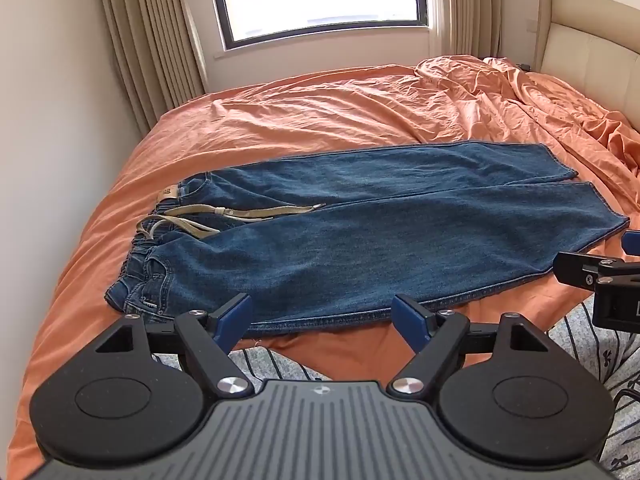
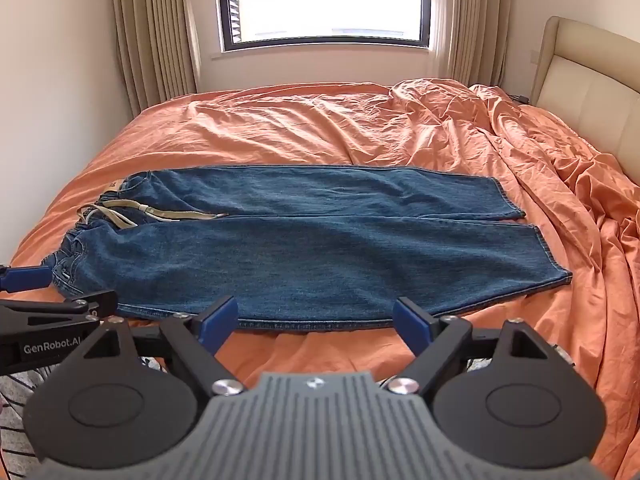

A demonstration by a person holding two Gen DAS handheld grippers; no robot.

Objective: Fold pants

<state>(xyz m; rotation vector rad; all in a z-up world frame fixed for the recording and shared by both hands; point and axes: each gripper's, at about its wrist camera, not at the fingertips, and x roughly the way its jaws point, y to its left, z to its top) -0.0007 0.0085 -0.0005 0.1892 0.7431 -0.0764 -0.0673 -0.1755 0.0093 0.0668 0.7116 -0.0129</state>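
My left gripper [image 1: 322,322] hangs with its blue fingers [image 1: 234,320] spread wide, nothing between them, just short of the near hem of the jeans [image 1: 360,240]. My right gripper [image 2: 316,322] is the same: fingers [image 2: 410,326] wide apart and empty, poised at the near edge of the denim. Each one shows at the margin of the other's view, the right gripper [image 1: 600,276] beside the leg ends and the left gripper [image 2: 52,308] beside the waist.

The jeans lie flat and unfolded across the orange sheet [image 1: 320,108] of the bed, waist to my left and both legs running side by side to my right. The far leg sits a little shorter than the near one at the cuffs. A tan drawstring [image 1: 240,212] trails loose from the waistband over the crotch, and a tan patch [image 1: 168,193] sits at the far corner of the waist.

Past the jeans the sheet [image 2: 500,140] is bunched and wrinkled toward the beige headboard [image 2: 580,92] on my right. A dark-framed window [image 2: 324,4] with curtains [image 2: 152,40] stands beyond the bed. Striped grey cloth [image 1: 588,344] shows under my grippers at the near side.
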